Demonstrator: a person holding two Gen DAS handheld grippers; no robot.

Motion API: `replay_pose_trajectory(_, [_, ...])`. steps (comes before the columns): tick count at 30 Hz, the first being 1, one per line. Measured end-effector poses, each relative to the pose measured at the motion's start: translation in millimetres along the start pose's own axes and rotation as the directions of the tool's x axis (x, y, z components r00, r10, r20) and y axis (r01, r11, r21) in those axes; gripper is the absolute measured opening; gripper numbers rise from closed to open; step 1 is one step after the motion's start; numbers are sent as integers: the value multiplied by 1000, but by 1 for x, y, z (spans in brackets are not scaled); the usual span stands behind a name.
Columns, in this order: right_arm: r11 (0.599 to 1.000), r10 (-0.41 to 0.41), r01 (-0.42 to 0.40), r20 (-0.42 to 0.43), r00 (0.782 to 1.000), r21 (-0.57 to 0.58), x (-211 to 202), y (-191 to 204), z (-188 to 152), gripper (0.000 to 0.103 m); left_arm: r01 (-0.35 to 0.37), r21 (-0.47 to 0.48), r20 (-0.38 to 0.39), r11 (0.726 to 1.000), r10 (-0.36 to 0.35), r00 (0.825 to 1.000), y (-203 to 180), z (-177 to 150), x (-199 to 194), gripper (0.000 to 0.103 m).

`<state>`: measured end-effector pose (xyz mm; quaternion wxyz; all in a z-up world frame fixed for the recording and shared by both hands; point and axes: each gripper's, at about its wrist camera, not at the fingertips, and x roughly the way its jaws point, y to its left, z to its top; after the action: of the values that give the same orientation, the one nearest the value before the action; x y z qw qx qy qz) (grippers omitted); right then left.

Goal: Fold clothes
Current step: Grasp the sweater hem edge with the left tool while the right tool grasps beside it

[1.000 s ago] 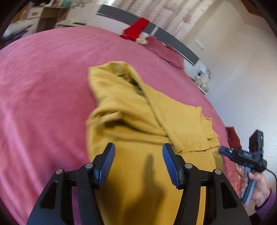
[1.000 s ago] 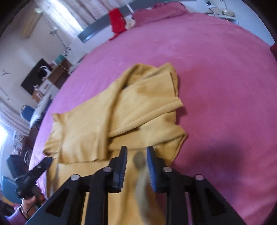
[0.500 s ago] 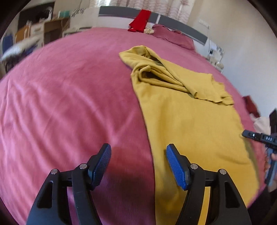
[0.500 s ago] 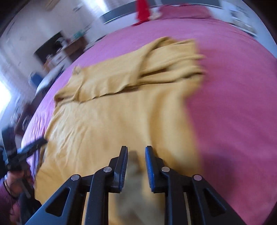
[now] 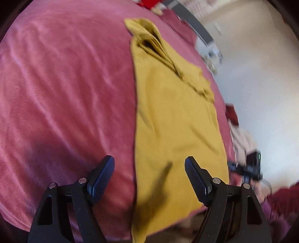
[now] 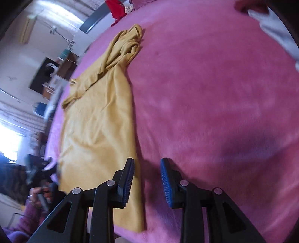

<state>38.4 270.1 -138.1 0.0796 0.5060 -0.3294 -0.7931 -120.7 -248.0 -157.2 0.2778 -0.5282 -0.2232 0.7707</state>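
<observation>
Garment: a mustard-yellow top [image 5: 173, 119] lies flat on the pink bedspread [image 5: 65, 93], one end at the near edge of the bed, its hem hanging slightly over that edge.
Long axis: runs from the near edge straight toward the far headboard [image 6: 95, 22] end.
Far end: bunched, with sleeves folded across the body into a crumpled heap [image 6: 127, 44].
Left gripper [image 5: 149, 179]: jaws spread wide, holding nothing, hovering over the garment's left edge by the near edge of the bed.
Right gripper [image 6: 147, 179]: jaws parted, empty, straddling the garment's right edge near the hem.
Surface: the plush bedspread is lightly rippled.
Room: a red cloth [image 6: 116, 8] lies at the headboard; cluttered shelves [image 6: 61, 61] and a bright window [image 6: 9, 142] on one side, a pale wall [image 5: 261, 84] on the other.
</observation>
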Motion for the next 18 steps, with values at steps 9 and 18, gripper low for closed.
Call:
replay_pose_trajectory(9, [985,161,-170,-165,973,-42,20,11,-9,38,111,48,-143,993,-103,984,-17,-19,15,81])
replay_pose_trajectory(18, [978,196,-208,-260,946,-21,38,19,-12,35,111,73,-202,991,-94,975,-19,-23,20,71])
